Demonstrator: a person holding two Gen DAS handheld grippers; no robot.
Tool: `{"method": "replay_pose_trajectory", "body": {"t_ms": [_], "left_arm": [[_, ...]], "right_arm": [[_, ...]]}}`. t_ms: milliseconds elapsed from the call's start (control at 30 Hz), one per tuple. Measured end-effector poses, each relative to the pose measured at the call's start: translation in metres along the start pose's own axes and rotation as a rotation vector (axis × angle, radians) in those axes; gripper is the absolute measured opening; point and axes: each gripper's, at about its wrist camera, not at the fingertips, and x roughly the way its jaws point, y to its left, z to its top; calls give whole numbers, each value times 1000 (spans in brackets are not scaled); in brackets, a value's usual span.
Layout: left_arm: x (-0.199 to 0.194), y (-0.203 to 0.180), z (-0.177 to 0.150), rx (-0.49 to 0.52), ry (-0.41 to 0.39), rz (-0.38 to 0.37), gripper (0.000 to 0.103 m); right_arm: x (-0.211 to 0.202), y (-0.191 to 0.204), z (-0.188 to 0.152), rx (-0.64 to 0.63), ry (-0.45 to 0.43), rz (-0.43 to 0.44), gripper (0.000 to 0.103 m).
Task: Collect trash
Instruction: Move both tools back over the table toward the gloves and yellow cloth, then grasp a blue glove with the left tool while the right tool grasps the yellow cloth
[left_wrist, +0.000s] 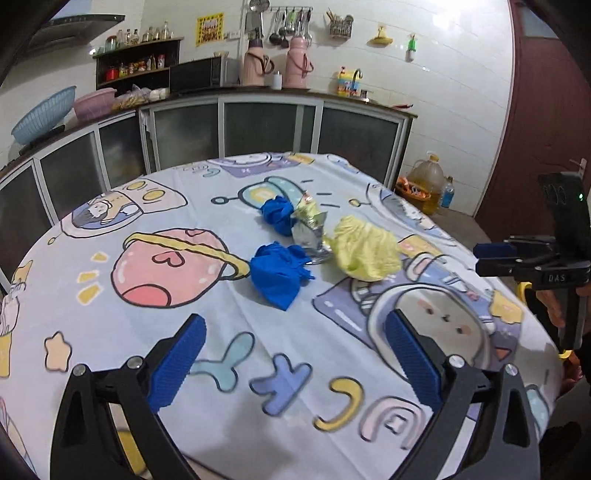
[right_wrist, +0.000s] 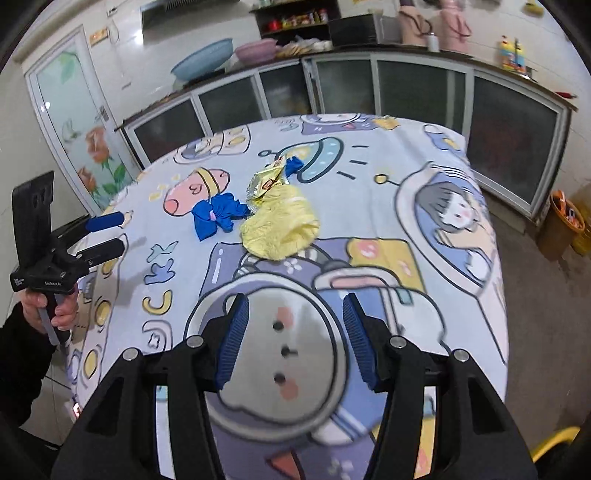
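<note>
Trash sits mid-surface on the cartoon cloth (left_wrist: 184, 314): two blue wads (left_wrist: 279, 275), (left_wrist: 277, 214), a foil wrapper (left_wrist: 308, 230) btwn them, and a yellow wad (left_wrist: 365, 251) touching the wrapper's right side. Left tongs (left_wrist: 295, 354) spread wide, nothing btwn the pads, hanging over the near edge short of the closer blue wad. Right tongs (right_wrist: 293, 339) about half apart, also empty, above the cloth near the yellow wad (right_wrist: 280, 229). A bin (right_wrist: 561, 225) stands on the floor w/ orange scraps inside
</note>
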Motion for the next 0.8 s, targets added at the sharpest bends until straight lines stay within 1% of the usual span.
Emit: {"method": "replay_pose_trajectory", "body": {"t_ms": [67,233,400,500,600,800], "left_arm": [[13,2,4,22,17,8,94],[47,11,16,45,67,-10,94],[76,20,22,23,106,-43,94],[91,24,26,20,127,-33,94],[107,30,32,-11,151,-49,94],[132,28,40,-1,194,-56,94]], "right_arm": [[15,1,8,0,13,-5,52],[47,-3,26,0,41,-25,52],[71,-7,37,17,67,-15,52],[83,-10,44,26,77,-16,52],[92,-11,51,23,79,-17,51],[111,-15,62,22,95,-35,52]]}}
